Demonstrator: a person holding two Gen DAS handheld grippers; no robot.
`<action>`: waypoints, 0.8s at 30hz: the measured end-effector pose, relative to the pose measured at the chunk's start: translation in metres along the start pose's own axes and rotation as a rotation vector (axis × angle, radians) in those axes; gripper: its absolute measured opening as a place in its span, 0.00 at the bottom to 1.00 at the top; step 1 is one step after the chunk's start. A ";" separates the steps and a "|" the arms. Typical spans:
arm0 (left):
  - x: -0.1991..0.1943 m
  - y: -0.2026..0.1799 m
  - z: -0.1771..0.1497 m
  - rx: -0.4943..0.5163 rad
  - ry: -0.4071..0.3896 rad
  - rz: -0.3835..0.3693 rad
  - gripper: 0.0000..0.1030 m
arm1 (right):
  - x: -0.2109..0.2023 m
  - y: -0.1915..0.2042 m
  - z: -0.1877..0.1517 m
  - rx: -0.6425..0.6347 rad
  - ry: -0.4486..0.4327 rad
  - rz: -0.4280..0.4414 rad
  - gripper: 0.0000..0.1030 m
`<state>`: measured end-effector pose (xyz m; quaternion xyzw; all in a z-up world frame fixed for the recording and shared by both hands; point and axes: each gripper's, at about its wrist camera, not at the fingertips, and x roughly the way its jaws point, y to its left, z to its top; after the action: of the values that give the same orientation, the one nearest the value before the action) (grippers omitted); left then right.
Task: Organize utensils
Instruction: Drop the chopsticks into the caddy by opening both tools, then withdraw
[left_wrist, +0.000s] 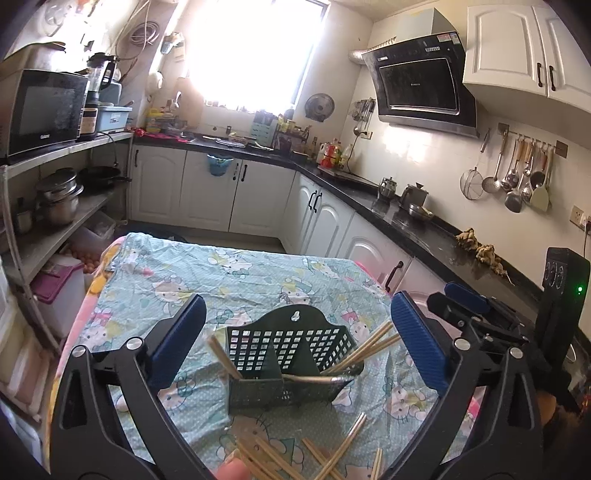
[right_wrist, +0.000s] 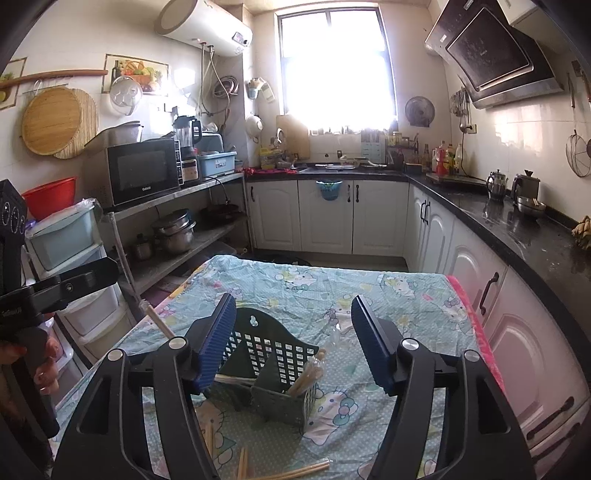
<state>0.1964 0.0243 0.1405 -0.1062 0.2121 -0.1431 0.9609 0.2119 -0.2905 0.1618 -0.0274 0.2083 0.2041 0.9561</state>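
Observation:
A dark green perforated utensil holder (left_wrist: 284, 354) with two compartments stands on the table, also in the right wrist view (right_wrist: 273, 365). Bamboo chopsticks (left_wrist: 369, 349) lean out of its right compartment, and one chopstick (left_wrist: 221, 354) leans at its left side. Loose chopsticks (left_wrist: 332, 454) lie on the cloth in front of it; some show in the right wrist view (right_wrist: 295, 470). My left gripper (left_wrist: 297, 343) is open, empty, above and around the holder. My right gripper (right_wrist: 291, 343) is open and empty over the holder.
The table wears a light blue cartoon-print cloth (left_wrist: 236, 280). Black kitchen counter (left_wrist: 424, 221) and white cabinets run along the right. A shelf with a microwave (right_wrist: 142, 170) and pots stands at the left. The other gripper's body (left_wrist: 498, 317) sits at the table's right.

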 end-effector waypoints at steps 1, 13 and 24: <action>-0.002 0.001 -0.002 -0.002 -0.002 0.002 0.90 | -0.003 0.000 -0.001 -0.001 -0.002 0.002 0.62; -0.023 -0.001 -0.026 0.008 0.006 0.010 0.90 | -0.027 0.013 -0.019 -0.021 -0.005 0.023 0.69; -0.038 0.006 -0.050 0.007 0.014 0.035 0.90 | -0.035 0.029 -0.048 -0.056 0.033 0.016 0.71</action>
<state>0.1432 0.0346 0.1087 -0.0983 0.2201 -0.1276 0.9621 0.1525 -0.2835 0.1335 -0.0560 0.2182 0.2169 0.9498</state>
